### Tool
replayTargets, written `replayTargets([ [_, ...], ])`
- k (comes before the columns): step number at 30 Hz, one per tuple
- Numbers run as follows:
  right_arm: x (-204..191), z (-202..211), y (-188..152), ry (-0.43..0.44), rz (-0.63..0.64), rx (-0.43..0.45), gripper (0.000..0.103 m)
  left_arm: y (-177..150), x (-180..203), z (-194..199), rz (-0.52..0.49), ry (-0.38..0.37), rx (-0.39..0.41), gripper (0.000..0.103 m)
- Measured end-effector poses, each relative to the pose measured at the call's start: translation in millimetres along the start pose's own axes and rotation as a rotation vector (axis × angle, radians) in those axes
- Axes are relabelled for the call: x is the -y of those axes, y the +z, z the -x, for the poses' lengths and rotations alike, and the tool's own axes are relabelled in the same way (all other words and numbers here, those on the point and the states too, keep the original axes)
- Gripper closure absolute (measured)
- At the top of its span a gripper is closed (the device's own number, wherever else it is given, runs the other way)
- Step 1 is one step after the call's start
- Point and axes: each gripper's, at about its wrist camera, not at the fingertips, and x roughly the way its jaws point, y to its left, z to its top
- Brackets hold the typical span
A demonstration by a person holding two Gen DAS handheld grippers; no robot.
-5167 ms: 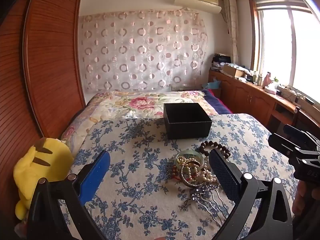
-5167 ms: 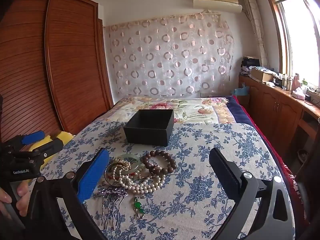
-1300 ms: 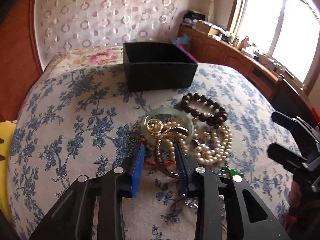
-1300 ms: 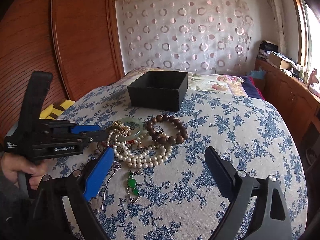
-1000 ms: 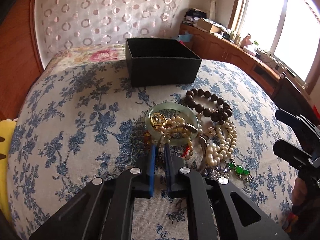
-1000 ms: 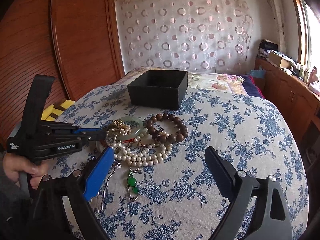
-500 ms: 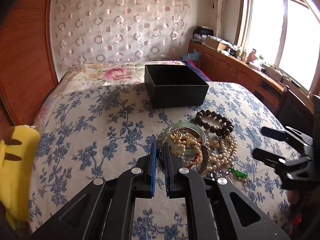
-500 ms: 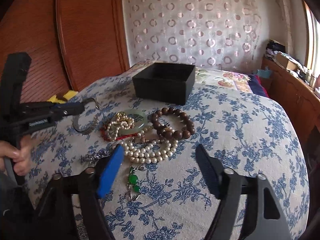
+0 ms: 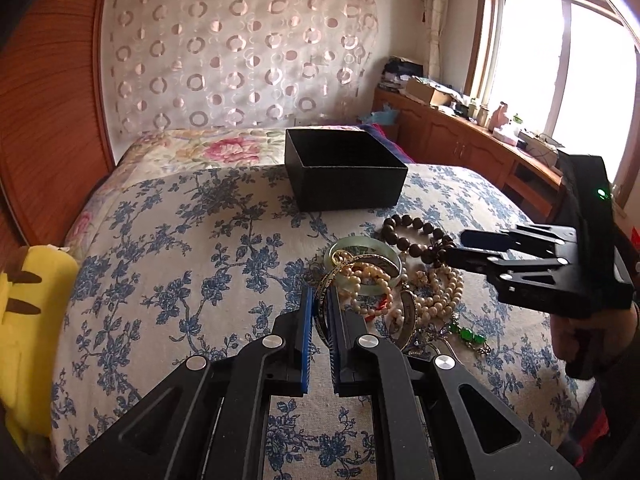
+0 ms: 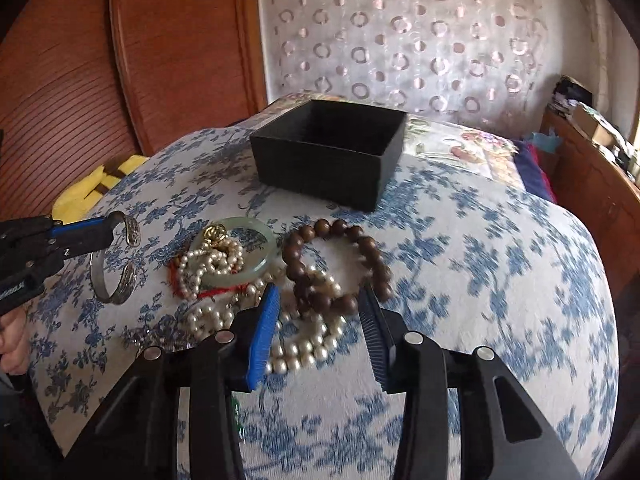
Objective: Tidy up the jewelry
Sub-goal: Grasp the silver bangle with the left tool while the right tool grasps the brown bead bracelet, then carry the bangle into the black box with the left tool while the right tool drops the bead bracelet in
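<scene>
My left gripper [image 9: 319,300] is shut on a silver cuff bracelet [image 10: 114,258] and holds it above the bedspread, left of the jewelry pile. The pile holds a green jade bangle [image 10: 256,254], a pearl necklace [image 10: 304,344] and a brown wooden bead bracelet [image 10: 336,264]. My right gripper [image 10: 318,312] is open, its fingers either side of the near end of the bead bracelet, low over the pile. An open black box [image 10: 328,152] stands beyond the pile; it also shows in the left wrist view [image 9: 344,168].
A blue-flowered bedspread [image 10: 480,264] covers the bed. A yellow plush toy [image 9: 28,300] lies at the left edge. A wooden wardrobe [image 10: 160,40] stands left, and wooden cabinets [image 9: 460,148] under a window on the right.
My left gripper closed on the silver cuff bracelet and lifted it off the pile to the left. My right gripper moved down and forward over the bead bracelet and narrowed.
</scene>
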Motion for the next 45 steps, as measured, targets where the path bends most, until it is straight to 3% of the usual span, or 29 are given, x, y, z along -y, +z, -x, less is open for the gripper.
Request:
replayTargets([
  [10, -7, -41, 23, 0.015, 0.116, -0.105, 0.067, 3, -1, -2, -0.013, 0.005, 0.004, 0.097],
  [13, -8, -42, 23, 0.011, 0.150, -0.113, 0.075, 7, -3, -5, -0.018, 0.011, 0.004, 0.097],
  [15, -6, -40, 23, 0.019, 0.152, -0.098, 0.088, 9, -4, -7, -0.018, 0.011, 0.004, 0.097],
  [24, 15, -6, 43, 0.058, 0.103, 0.011, 0.088, 25, -3, -19, -0.040, 0.012, 0.012, 0.097],
  [45, 46, 33, 116, 0.035, 0.108, 0.186, 0.088, 112, 4, -77, -0.075, 0.021, 0.052, 0.097],
])
